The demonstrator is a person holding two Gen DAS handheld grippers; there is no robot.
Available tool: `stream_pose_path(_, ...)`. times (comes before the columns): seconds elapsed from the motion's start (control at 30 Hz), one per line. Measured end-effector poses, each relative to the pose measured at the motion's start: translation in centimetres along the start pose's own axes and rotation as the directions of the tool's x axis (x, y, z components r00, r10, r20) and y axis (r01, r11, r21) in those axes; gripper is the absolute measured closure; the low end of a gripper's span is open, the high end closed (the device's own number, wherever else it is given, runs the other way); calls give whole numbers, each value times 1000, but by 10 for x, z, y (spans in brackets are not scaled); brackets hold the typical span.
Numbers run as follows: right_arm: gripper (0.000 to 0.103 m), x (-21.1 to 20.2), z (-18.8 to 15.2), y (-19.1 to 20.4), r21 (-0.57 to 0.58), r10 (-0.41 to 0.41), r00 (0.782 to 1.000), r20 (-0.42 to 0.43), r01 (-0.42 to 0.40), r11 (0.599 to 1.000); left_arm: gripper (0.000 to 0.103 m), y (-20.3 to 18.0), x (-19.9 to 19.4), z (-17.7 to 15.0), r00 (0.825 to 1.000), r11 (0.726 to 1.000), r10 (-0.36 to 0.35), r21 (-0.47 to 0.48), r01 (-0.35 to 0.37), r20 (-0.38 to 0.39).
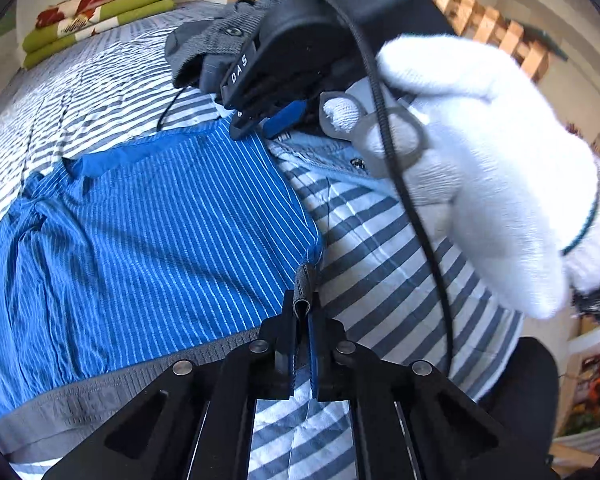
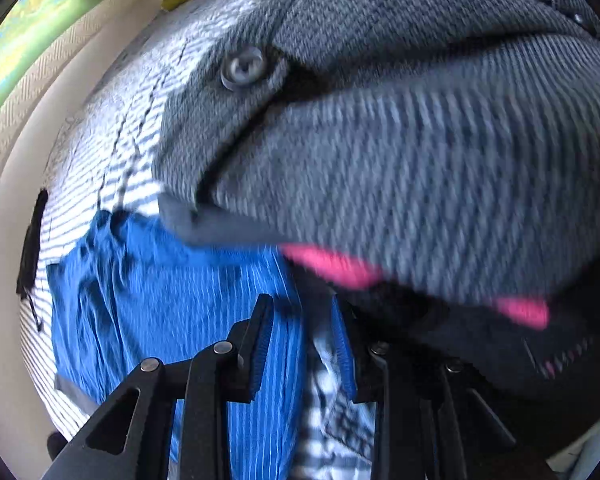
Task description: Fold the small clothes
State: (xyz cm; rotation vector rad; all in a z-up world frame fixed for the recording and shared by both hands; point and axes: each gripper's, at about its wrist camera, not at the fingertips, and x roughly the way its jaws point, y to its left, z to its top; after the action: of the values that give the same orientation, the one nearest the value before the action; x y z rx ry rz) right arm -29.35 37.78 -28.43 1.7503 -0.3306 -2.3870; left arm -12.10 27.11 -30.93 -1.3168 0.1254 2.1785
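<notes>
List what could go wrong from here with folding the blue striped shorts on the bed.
1. The left gripper pinches only a thin corner of the grey waistband of the blue striped shorts; it may slip out when pulled.
2. The right gripper hangs open over the shorts' far edge beside the grey knit garment; closing there might catch that garment or the striped bedsheet too.

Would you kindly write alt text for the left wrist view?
The left gripper pinches the grey waistband corner of blue striped shorts lying on a striped bedsheet. Beyond, a white-gloved hand holds the right gripper over the shorts' far edge.
</notes>
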Motion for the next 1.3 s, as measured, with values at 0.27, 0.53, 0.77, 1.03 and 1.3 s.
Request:
stream_pose_path(0.27,79,-11,-4,7,46,19,1000,4,-20,999,99,18,-36,-6,997,997,-46,-62,50,57)
stream_pose_path(0.53,100,10,-5,34,68,-38,997,-60,42,997,99,33,-47,-9,996,995,-49,-87,56,74)
stream_pose_path(0.77,100,-32,1,96,20,-35,997,72,34,999,99,66,-81,-27,992,988,-13,-151,33,128)
stream_pose_path(1.03,100,-47,18,223,-178,46,992,113,-25,984,99,142,-139,-82,977,951,122,-303,-65,174)
stream_pose_path(1.3,100,16,3,339,-331,3,998,66,19,943,100,222,-166,-145,970,864,184,-497,-82,160)
